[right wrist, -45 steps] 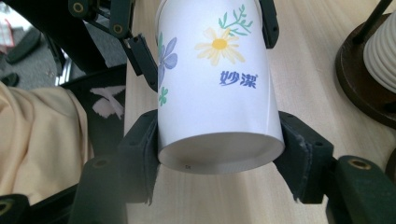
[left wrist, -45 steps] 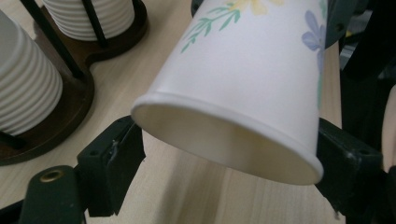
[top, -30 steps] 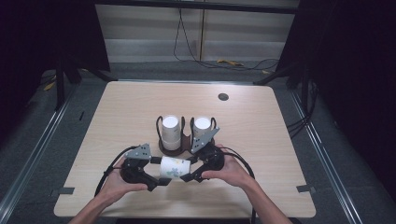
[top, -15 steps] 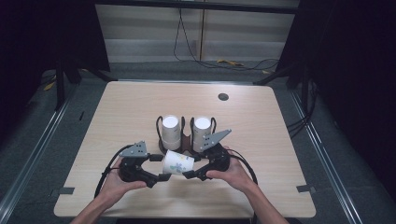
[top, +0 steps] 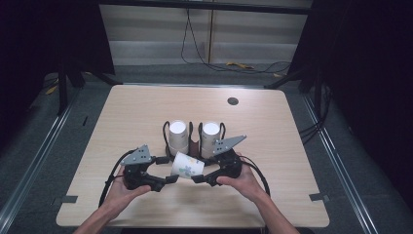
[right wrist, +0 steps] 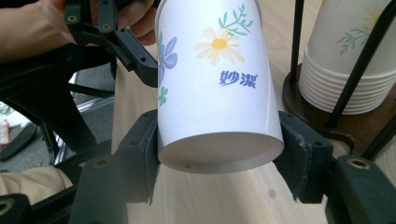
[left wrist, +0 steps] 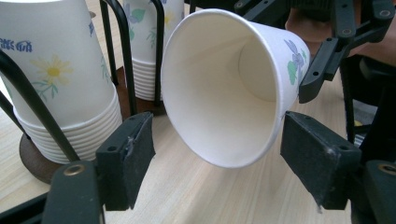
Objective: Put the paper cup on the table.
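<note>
Just in front of the cup rack [top: 194, 145], above the tabletop [top: 292, 146], the right claw [top: 200, 179] pinches the paper cup [top: 187, 165] at its base while the left claw [top: 168, 180] gapes around its rim untouching; squeezing harder could crumple it.

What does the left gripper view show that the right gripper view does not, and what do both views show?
The left gripper view looks into the open mouth of the paper cup and shows its white inside; the left tool stands open around the rim, with gaps on both sides. The right gripper view shows the cup's outside with a daisy and blue writing, and the right tool shut on its narrow bottom end. Both views show the same cup held sideways above the wooden table, stacks of cups in a black wire holder, and the other tool farther off.
</note>
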Tool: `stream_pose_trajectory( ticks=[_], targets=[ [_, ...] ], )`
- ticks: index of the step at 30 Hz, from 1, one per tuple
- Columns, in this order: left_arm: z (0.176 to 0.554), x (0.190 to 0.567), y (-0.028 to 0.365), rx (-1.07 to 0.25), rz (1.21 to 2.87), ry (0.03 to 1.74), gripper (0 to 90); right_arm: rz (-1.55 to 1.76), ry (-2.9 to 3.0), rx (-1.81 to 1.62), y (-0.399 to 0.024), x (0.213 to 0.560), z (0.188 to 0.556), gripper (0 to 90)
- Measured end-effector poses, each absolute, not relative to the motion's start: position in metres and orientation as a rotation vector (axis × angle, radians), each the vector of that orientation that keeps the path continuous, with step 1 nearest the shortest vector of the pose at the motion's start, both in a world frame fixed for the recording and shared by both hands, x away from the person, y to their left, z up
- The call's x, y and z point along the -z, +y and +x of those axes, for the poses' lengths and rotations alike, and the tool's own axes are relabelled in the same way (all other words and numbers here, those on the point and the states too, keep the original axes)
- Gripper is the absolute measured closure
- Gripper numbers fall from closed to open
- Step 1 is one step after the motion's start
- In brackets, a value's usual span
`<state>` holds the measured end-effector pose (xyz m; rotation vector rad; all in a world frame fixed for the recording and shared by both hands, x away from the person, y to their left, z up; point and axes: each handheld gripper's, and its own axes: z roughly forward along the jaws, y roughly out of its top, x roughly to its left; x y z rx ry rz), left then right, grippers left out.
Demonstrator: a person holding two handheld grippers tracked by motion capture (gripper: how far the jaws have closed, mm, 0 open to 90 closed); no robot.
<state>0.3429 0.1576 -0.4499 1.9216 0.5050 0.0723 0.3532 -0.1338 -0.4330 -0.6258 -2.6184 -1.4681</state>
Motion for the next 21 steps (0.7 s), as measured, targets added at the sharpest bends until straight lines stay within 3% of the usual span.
stream_pose_trajectory(
  ticks=[3, 10, 21],
  targets=[
    [0.3446, 0.4496, 0.1586, -0.036, 1.899, 0.532, 16.3, -0.615, -2.586, 1.505, -0.1348, 0.4326, 0.3533, 37.9],
    [0.3474, 0.4509, 0.1594, 0.061, 1.852, 0.505, 15.6, -0.595, -2.534, 1.556, -0.1328, 0.4339, 0.3549, 37.9],
    [0.3458, 0.4474, 0.1598, 0.049, 1.753, 0.486, 18.3, -0.569, -2.514, 1.598, -0.1302, 0.4371, 0.3505, 37.7]
  ],
)
